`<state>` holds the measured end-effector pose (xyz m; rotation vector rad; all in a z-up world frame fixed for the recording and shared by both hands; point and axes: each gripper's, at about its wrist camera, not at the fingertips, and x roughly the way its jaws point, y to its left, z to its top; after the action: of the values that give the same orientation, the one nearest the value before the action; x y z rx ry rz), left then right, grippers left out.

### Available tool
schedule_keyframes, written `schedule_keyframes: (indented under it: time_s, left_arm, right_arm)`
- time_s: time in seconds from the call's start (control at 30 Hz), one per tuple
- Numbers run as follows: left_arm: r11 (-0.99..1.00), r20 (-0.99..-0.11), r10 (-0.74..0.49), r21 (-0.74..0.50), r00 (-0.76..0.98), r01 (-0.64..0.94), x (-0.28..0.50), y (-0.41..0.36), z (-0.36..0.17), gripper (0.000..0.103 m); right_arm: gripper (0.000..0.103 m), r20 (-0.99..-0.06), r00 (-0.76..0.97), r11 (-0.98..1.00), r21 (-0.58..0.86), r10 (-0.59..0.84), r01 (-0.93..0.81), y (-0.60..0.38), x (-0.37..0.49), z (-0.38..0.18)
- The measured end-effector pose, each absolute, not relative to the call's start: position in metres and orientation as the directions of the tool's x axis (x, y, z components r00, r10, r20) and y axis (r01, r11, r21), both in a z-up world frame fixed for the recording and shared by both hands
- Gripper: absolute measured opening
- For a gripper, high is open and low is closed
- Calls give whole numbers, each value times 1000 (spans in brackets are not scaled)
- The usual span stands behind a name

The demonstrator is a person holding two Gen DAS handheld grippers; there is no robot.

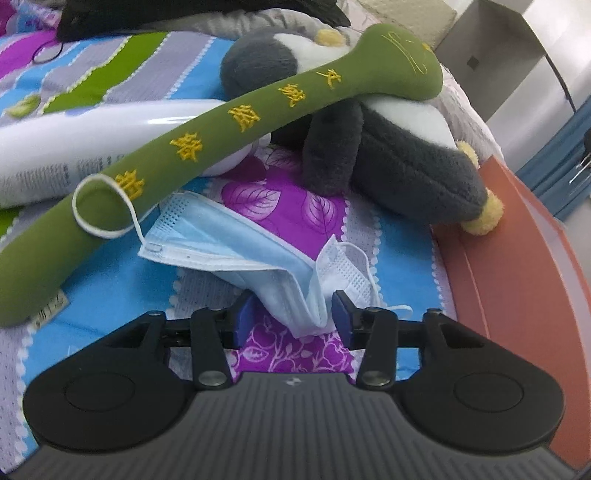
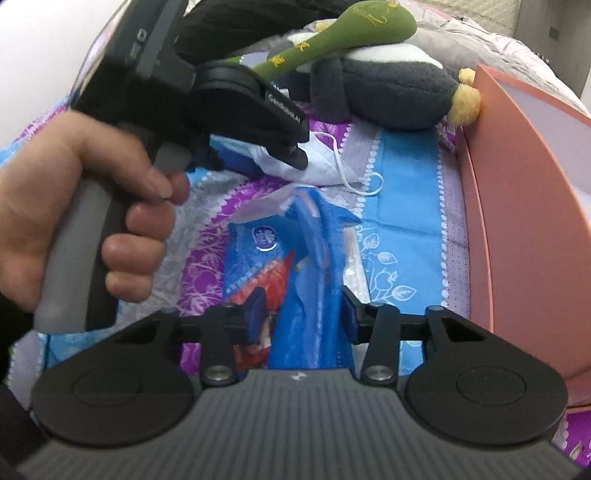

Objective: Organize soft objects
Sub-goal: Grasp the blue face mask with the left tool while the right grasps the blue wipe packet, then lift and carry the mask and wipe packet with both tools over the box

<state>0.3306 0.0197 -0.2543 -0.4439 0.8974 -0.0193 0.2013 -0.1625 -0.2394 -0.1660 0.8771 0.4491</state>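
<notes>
A blue and white face mask (image 1: 240, 240) lies crumpled on the patterned bedspread (image 1: 402, 243), one ear loop draped over a long green plush (image 1: 207, 136) with yellow embroidered characters. That plush rests across a grey and white penguin plush (image 1: 406, 166). My left gripper (image 1: 293, 314) is open, and the mask's near corner lies between its blue pads without being pinched. In the right wrist view, my right gripper (image 2: 304, 306) stands open over a blue and red plastic packet (image 2: 310, 258), which lies between its pads. The left gripper (image 2: 288, 147), held by a hand (image 2: 74, 203), sits over the mask (image 2: 325, 162).
A white bottle (image 1: 92, 140) lies under the green plush at the left. A salmon-coloured box (image 2: 524, 184) stands along the right, its wall close to the penguin's yellow foot (image 2: 465, 103). Dark clothing (image 1: 184, 11) lies at the far edge of the bed.
</notes>
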Motion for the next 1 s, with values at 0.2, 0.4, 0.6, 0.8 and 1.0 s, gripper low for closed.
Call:
schedule_keyframes:
  time_s: [0.2,0.4,0.6,0.8,1.0]
  left_arm:
    - [937,-760,-161,-319,630,-145,335,15,-257,14]
    - [932,-746,-181,-338,641,-130,328,15,-253,9]
    - [929,-729,-196,-353,656,-115,304,19,-229,8]
    - [936,-714,-162,-330,681,-123,267,27,-202,9]
    - [940,-711,-158,-321,685,-116,224,34,-186,9]
  right_arm:
    - [31,-768,562,890,24,308,-454,-162,202,-243]
    - [17,-751,582,900,40,313,-433,-165,199,-231]
    - [16,-742,596,910,46,308,-413,-172,189,-216]
    - [16,-724,620,919,50,303,-392,-178,172,-199]
    - [17,-716,623,924,82,315,-373,-181,152,-191]
